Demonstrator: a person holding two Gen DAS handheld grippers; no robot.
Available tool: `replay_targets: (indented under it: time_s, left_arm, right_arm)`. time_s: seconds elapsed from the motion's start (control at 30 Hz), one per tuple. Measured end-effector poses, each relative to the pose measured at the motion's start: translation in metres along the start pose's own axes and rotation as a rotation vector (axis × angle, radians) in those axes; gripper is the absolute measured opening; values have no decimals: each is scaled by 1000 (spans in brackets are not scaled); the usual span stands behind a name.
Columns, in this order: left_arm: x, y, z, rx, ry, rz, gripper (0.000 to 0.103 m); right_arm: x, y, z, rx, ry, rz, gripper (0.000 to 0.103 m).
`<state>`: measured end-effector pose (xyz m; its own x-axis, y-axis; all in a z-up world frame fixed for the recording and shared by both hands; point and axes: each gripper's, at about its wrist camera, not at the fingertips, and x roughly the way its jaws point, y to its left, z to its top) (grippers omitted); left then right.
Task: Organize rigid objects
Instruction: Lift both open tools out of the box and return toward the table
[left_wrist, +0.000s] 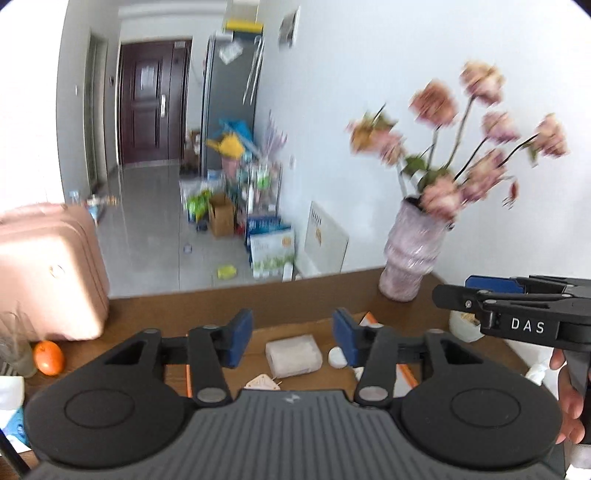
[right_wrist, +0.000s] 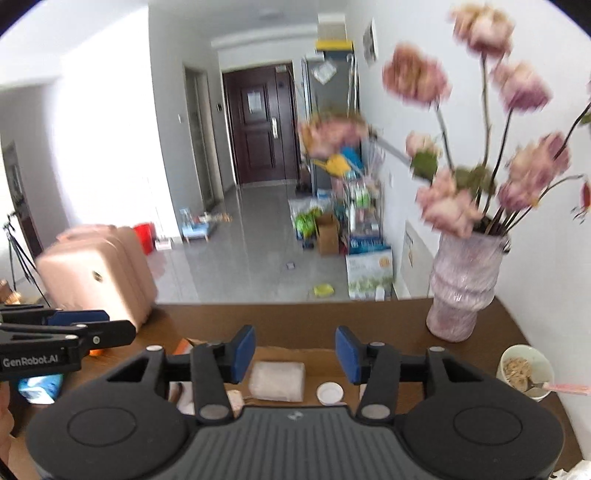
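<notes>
My left gripper (left_wrist: 293, 338) hangs open above the brown table (left_wrist: 295, 295), nothing between its blue pads. Under it, on a sheet of cardboard (left_wrist: 317, 326), lie a cloudy white plastic box (left_wrist: 293, 355), a small white round cap (left_wrist: 338, 358) and a small beige piece (left_wrist: 263, 382). My right gripper (right_wrist: 295, 354) is open too and holds nothing; the same box (right_wrist: 277, 380) and cap (right_wrist: 330, 392) lie below it. Each gripper shows in the other's view, the right one (left_wrist: 465, 291) at the right edge, the left one (right_wrist: 110, 326) at the left edge.
A pink vase (right_wrist: 463, 288) of flowers stands at the table's far right, with a white bowl (right_wrist: 524, 371) of food and a spoon near it. An orange (left_wrist: 48, 356) and a glass (left_wrist: 16, 350) sit at the left. A pink suitcase (right_wrist: 96, 277) stands beyond the table's left end.
</notes>
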<state>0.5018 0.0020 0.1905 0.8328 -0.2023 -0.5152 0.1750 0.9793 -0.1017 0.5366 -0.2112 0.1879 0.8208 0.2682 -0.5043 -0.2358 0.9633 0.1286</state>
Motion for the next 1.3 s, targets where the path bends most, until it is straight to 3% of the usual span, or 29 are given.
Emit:
replay_targets:
  time_s: [0.07,0.17,0.23,0.3,0.43,0.6,0.7,1.0,1.17,1.3]
  left_arm:
    - [-22,-7,-5,10,-26,6,53]
    - [-56,-12,-15,20,-97,23,68]
    - [-78,-14,-26,17,-176,42,84]
    - [-93,-19,-36,38,-222,63,87]
    - [-118,-20,-55,49,-295,96,102]
    - [-137,-19,-77,46,-338,121,103]
    - [-145,-18,-89,46,-351,127,103]
    - [-171,-14,-128,40,-377,148,103]
    - [-183,-11,-178,50,-376,155,103]
    - [-201,-11,-234,71,-378,123,103]
  right_arm:
    - [-25,6,-5,-3,-43,13,53]
    - [-61,14,-16,-21,-96,10,54]
    - [-86,20,-23,-22,-168,23,66]
    - [-108,26,-35,-17,-256,28,83]
    - [-138,38,-61,-79,-373,22,89]
    - [-158,47,-89,-80,-438,37,99]
    - [-172,56,-101,-108,-489,1,103]
    - [-186,58,-136,-101,-497,-4,103]
    - [-201,52,-177,-96,-494,9,103]
    - [-214,50,-226,-149,-444,22,103]
